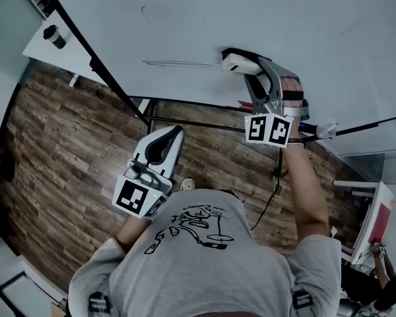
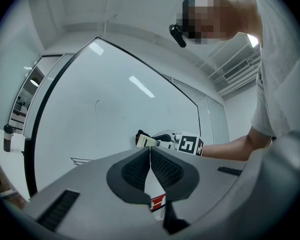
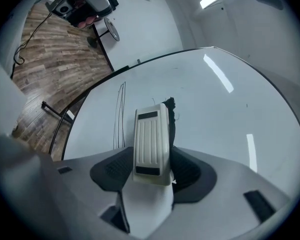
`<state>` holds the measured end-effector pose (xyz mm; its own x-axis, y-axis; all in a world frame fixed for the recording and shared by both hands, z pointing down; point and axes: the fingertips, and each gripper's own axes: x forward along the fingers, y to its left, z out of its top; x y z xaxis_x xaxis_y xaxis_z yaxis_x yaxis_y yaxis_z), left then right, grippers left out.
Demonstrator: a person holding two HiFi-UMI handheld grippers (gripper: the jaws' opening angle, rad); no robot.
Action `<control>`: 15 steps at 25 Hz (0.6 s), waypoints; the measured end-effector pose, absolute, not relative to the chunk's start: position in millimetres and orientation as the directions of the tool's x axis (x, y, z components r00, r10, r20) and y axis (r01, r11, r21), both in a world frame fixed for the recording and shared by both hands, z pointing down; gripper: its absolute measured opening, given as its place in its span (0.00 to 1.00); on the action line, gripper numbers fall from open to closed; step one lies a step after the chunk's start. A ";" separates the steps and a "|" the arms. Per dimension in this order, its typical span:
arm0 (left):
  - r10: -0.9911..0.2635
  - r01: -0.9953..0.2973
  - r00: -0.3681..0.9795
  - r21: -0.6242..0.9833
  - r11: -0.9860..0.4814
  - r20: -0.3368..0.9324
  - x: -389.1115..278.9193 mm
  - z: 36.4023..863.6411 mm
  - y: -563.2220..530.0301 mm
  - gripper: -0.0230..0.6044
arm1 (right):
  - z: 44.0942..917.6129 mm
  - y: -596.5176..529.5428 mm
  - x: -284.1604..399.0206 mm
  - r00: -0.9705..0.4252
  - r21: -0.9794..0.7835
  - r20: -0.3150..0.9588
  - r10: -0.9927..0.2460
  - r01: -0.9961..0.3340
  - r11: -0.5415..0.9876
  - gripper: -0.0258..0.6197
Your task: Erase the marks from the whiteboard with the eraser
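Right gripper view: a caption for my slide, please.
Right tongs hold the eraser against the whiteboard, beside thin pen lines.

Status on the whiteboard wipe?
Right gripper shut on eraser, which is at the whiteboard beside the line marks. Left gripper shut, empty, away from board. Nothing in the way.

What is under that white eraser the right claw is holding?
Along the edge of the eraser a dark felt pad peeks out, against the whiteboard. Beside it run thin drawn lines; whether any marks lie under the pad is hidden.
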<state>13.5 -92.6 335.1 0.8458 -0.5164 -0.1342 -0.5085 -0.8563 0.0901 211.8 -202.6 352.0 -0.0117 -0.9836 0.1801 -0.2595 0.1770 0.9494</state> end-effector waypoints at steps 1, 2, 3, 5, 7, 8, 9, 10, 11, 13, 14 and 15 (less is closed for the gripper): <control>-0.518 -0.511 0.844 0.090 -0.855 -0.135 13.1 335.1 -93.4 0.08 | 351.4 -205.5 212.7 -0.010 0.950 0.185 -0.983 -0.253 0.182 0.42; -0.520 -0.513 0.843 0.089 -0.854 -0.135 12.8 335.1 -93.9 0.08 | 352.1 -207.7 213.2 -0.010 0.951 0.190 -0.982 -0.246 0.187 0.42; -0.522 -0.514 0.842 0.089 -0.853 -0.134 12.6 335.3 -94.4 0.08 | 353.4 -209.0 213.5 -0.011 0.952 0.193 -0.981 -0.241 0.190 0.42; -0.523 -0.516 0.842 0.089 -0.852 -0.133 12.7 335.9 -95.9 0.08 | 354.9 -209.6 214.1 -0.014 0.951 0.195 -0.981 -0.241 0.193 0.42; -0.523 -0.515 0.842 0.089 -0.852 -0.131 13.4 336.6 -98.2 0.08 | 355.4 -209.7 214.3 -0.014 0.951 0.197 -0.980 -0.239 0.195 0.42; -0.522 -0.515 0.843 0.089 -0.853 -0.130 13.8 337.2 -99.3 0.08 | 355.5 -210.0 213.9 -0.014 0.952 0.198 -0.980 -0.236 0.196 0.42; -0.521 -0.514 0.844 0.089 -0.853 -0.127 14.3 338.0 -100.4 0.08 | 355.7 -210.6 213.3 -0.014 0.952 0.199 -0.980 -0.234 0.197 0.42; -0.520 -0.513 0.845 0.090 -0.854 -0.121 15.2 339.4 -101.4 0.08 | 356.0 -211.1 212.7 -0.016 0.952 0.199 -0.980 -0.233 0.197 0.42; -0.519 -0.511 0.848 0.094 -0.855 -0.112 16.6 341.3 -102.2 0.08 | 356.6 -211.6 212.3 -0.018 0.952 0.199 -0.980 -0.233 0.198 0.42; -0.514 -0.505 0.852 0.102 -0.857 -0.096 20.7 344.7 -103.7 0.08 | 358.1 -212.0 212.0 -0.022 0.952 0.199 -0.980 -0.231 0.198 0.42; -0.511 -0.502 0.854 0.101 -0.859 -0.097 22.9 344.9 -104.4 0.08 | 358.8 -211.9 212.0 -0.023 0.953 0.199 -0.980 -0.229 0.198 0.42; -0.508 -0.499 0.855 0.099 -0.861 -0.101 24.8 344.4 -105.2 0.08 | 359.4 -211.9 211.9 -0.024 0.954 0.198 -0.980 -0.227 0.198 0.42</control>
